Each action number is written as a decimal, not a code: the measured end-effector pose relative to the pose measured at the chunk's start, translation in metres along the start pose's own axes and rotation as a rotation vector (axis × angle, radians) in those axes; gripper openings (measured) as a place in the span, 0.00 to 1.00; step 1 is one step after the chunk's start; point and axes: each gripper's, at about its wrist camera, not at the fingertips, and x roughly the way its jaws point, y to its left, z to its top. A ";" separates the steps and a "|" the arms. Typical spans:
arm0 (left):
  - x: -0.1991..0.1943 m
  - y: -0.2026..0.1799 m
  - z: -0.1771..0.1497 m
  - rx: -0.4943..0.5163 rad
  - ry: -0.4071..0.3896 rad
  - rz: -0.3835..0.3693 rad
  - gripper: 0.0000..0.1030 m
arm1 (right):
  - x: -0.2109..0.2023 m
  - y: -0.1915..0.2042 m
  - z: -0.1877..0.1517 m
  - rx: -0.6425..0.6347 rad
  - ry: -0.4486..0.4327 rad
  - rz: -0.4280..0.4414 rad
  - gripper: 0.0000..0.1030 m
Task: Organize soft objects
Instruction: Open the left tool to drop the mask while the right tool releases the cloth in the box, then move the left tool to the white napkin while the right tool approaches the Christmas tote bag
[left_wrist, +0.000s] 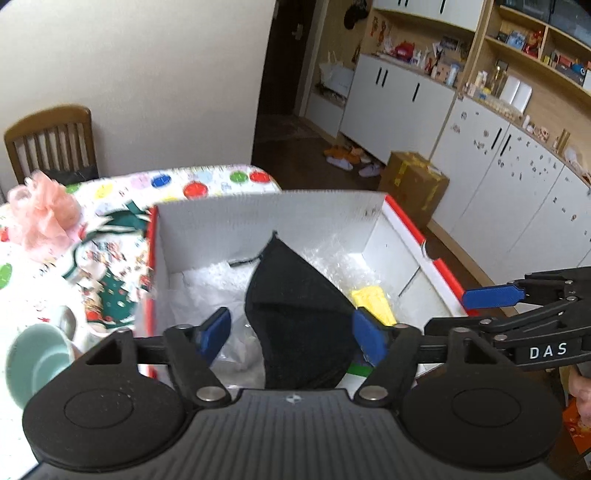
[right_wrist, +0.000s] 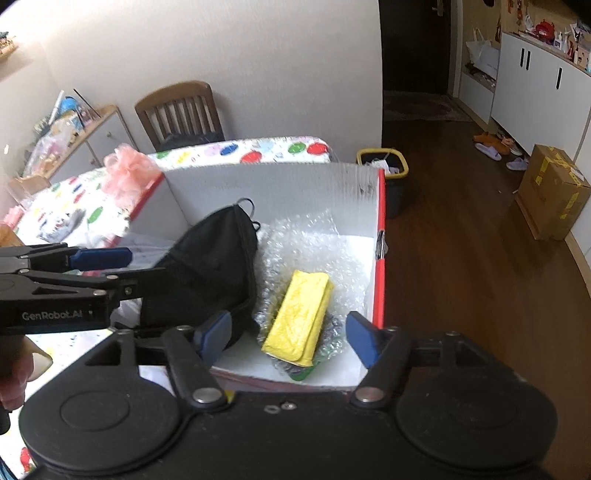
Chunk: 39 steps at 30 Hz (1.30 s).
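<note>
Overhead, in the left wrist view, a black cloth mask (left_wrist: 295, 306) is seen inside the white box (left_wrist: 258, 218), between the spread fingers of the left gripper (left_wrist: 295, 336), which grips nothing. From the right wrist view, the right gripper (right_wrist: 288, 338) is held open above a folded yellow cloth (right_wrist: 301, 317) on bubble wrap (right_wrist: 314, 240).

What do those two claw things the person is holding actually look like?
Both are matte black plastic. Each left gripper and right gripper has two blue fingertips on jointed black links with silver pivot pins, above a ribbed body flanked by round discs. White lettering reads DAS on one side, GenRobot.AI on the other. No cables show.
</note>
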 end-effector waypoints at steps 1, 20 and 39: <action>-0.006 0.000 0.001 0.000 -0.012 0.003 0.74 | -0.004 0.001 0.000 -0.002 -0.007 0.003 0.70; -0.097 0.060 -0.003 -0.049 -0.137 0.011 0.93 | -0.036 0.086 0.017 -0.024 -0.102 0.086 0.95; -0.125 0.204 -0.013 -0.111 -0.263 0.200 1.00 | 0.016 0.198 0.072 -0.045 -0.095 0.062 0.99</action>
